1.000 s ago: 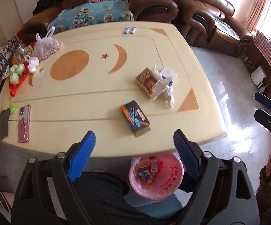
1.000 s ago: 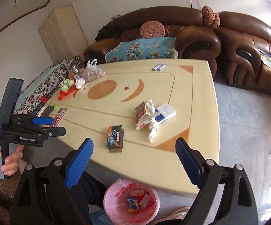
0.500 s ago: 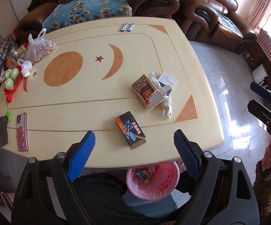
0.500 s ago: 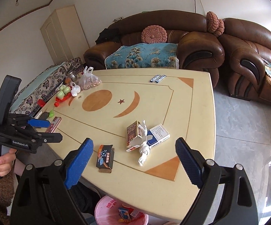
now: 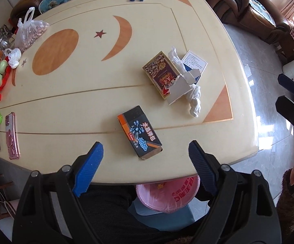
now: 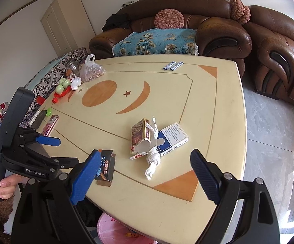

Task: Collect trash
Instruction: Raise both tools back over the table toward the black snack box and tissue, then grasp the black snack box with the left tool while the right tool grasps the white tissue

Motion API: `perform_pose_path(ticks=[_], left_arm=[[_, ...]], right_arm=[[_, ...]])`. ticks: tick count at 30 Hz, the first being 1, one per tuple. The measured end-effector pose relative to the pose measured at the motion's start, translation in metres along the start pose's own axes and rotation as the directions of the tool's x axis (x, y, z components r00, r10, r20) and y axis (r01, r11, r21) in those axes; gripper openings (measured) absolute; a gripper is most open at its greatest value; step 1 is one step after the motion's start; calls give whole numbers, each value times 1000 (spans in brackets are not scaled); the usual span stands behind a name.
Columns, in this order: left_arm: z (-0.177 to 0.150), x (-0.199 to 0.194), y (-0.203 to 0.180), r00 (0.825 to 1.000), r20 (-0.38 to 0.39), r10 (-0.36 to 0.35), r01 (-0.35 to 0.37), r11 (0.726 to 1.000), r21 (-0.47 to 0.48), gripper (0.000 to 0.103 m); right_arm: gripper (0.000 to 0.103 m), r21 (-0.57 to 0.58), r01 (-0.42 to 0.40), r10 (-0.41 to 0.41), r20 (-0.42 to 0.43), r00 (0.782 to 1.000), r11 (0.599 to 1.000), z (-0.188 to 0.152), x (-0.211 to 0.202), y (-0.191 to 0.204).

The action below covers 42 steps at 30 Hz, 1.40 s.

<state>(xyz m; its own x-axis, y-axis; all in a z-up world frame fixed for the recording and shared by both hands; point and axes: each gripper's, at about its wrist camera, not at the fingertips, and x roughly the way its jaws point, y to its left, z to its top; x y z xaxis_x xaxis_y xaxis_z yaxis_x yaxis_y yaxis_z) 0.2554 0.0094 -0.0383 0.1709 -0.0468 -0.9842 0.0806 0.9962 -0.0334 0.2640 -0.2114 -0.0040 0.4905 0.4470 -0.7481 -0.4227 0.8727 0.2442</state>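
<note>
Just below the middle of the left wrist frame lies the black box (image 5: 139,133), flat on the table (image 5: 69,109) near its front edge. The left gripper (image 5: 144,162) hangs above it, fingers spread wide and empty; best to centre the blue pads across the narrow sides before closing. The right gripper (image 6: 144,174), likewise spread and empty, faces the red box (image 6: 138,134), twisted tissue (image 6: 152,162) and blue-white box (image 6: 172,137) clustered together. The pink bin (image 5: 167,193) sits under the table edge. A phone (image 5: 11,136) lies well left.
</note>
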Motion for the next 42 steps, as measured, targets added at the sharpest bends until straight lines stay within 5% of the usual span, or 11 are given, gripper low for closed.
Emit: perform_pose_path(ticks=[23,36,42], left_arm=[[19,88,7,985,-173,-5,-4,998,-56,84],[21,122,24,970,-241,-32,10,996,-91,84],[22,137,36,965,-261,-21,-4,995,-96,84]], right_arm=[[87,-14,-24,20,-189,982,1000,-20,109,-15],[87,-89,26,-48,-255,966,996,-34,168,-10],[73,-136,44,-78,-264,961,990,-34,184,-3]])
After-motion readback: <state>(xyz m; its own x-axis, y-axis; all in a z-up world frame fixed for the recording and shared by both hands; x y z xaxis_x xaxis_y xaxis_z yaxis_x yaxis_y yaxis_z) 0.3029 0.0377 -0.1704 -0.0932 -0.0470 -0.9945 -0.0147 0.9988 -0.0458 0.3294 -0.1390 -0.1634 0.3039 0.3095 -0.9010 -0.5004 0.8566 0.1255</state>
